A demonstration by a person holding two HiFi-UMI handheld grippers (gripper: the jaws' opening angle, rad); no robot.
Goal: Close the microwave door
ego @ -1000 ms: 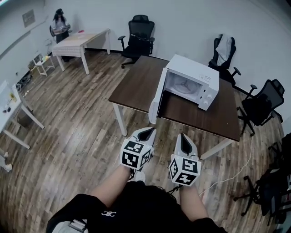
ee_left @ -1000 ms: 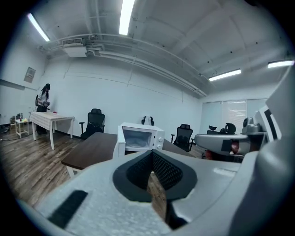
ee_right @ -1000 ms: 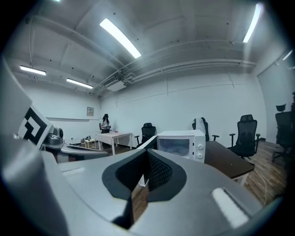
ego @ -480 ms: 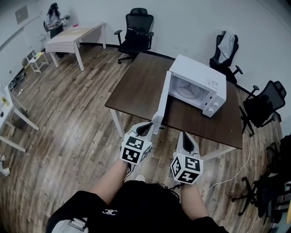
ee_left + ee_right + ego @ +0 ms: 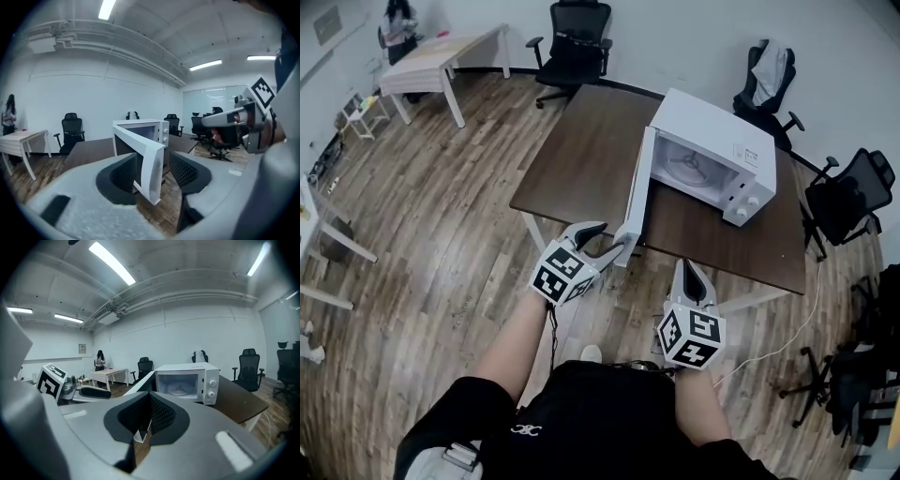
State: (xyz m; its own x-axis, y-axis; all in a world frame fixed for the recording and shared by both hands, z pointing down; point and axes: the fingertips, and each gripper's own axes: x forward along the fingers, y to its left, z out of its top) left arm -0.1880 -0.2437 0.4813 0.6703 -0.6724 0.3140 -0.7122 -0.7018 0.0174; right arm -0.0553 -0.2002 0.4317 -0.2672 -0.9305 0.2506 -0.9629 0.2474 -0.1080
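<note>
A person stood on the wooden floor (image 5: pixel 441 244) at the near edge of a dark brown counter (image 5: pixel 581 159), holding a claw in each hand. A white microwave (image 5: pixel 717 131) sat on the right half of the counter. Its door (image 5: pixel 638 202), hinged on the left, was swung wide open and stuck out past the counter's near edge toward the person. A glass turntable (image 5: pixel 689 169) showed inside the open cavity.

The left claw (image 5: pixel 609 236) was at the door's free end. Its jaws had just been opening and stood wide apart, with the door's outer edge between them and neither pad pressing on it. The right claw (image 5: pixel 688 267) hung just to the right, near the counter's front edge and apart from the door, its jaws closed together on nothing.

Black office chairs (image 5: pixel 574 42) stood beyond the counter. Another person (image 5: pixel 397 23) stood by a second, white counter (image 5: pixel 441 56) in the far corner.
</note>
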